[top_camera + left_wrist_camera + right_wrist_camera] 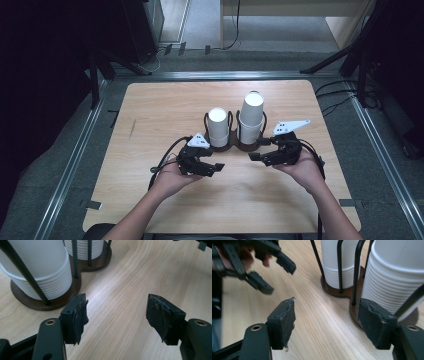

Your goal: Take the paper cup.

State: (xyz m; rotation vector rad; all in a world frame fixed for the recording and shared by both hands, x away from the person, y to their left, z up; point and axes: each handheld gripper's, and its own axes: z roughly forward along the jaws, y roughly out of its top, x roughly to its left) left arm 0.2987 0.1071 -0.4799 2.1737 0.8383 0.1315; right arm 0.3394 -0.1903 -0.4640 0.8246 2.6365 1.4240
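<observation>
A dark wooden cup holder [235, 145] with black wire posts stands mid-table and holds two stacks of white paper cups. The left stack [218, 127] is shorter, the right stack [251, 118] taller. My left gripper [216, 167] sits in front of the left stack, pointing right, open with nothing between its jaws [117, 315]. In its view the near stack [42, 267] and the holder base [62, 300] lie up and to the left. My right gripper [255, 157] points left in front of the right stack, also open and empty [327, 320], beside a cup stack [394, 277].
The light wooden table [150, 110] has bare surface to the left, right and front of the holder. Metal rails and cables run along the floor around it. The left gripper [274, 272] shows across from the right one, with bare wood between them.
</observation>
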